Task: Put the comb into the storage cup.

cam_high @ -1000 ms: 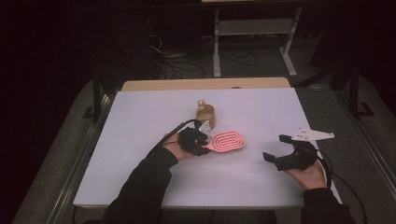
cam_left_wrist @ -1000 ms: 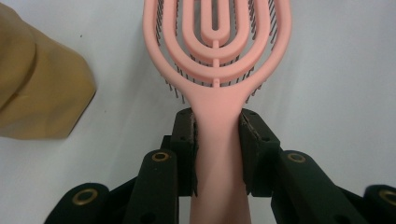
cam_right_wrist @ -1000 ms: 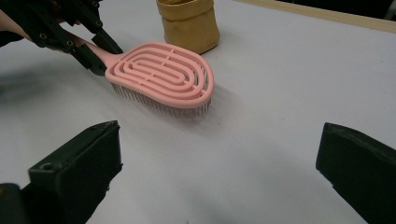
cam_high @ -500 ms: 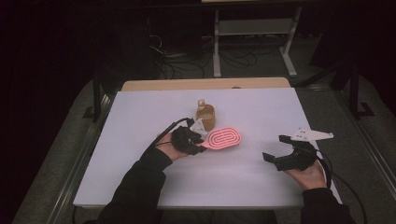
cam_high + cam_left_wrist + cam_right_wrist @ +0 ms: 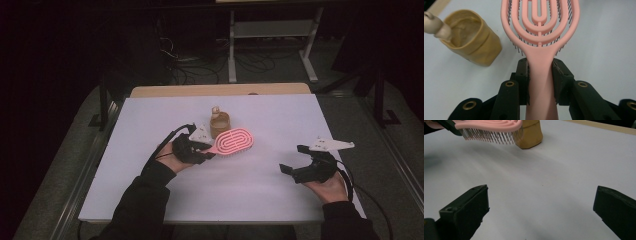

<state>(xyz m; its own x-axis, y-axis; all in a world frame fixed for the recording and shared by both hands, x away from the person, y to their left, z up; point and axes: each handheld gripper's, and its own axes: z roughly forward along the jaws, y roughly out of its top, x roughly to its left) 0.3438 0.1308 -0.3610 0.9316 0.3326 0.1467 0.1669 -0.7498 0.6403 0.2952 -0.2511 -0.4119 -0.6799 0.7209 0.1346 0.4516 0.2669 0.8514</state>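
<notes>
A pink hairbrush (image 5: 232,141) (image 5: 540,32) hangs a little above the white table, bristles down, its handle clamped in my left gripper (image 5: 202,151) (image 5: 540,75), which is shut on it. From the right gripper view the brush (image 5: 490,128) shows at top left, clear of the surface. A tan cup-like holder (image 5: 219,124) (image 5: 471,47) (image 5: 530,133) with a pale wooden knob (image 5: 435,25) sticking out of it stands just behind the brush head. My right gripper (image 5: 292,160) (image 5: 541,212) rests at the table's right side, jaws wide open, nothing between them.
The white table top (image 5: 270,195) has a bare wooden strip (image 5: 220,90) along its far edge. Beyond it the dark floor holds cables (image 5: 190,65) and a white metal stand (image 5: 270,30). A black cable trails from each gripper.
My left gripper has lifted the brush and carried it slightly left and toward the person. The right gripper has stayed where it was.
</notes>
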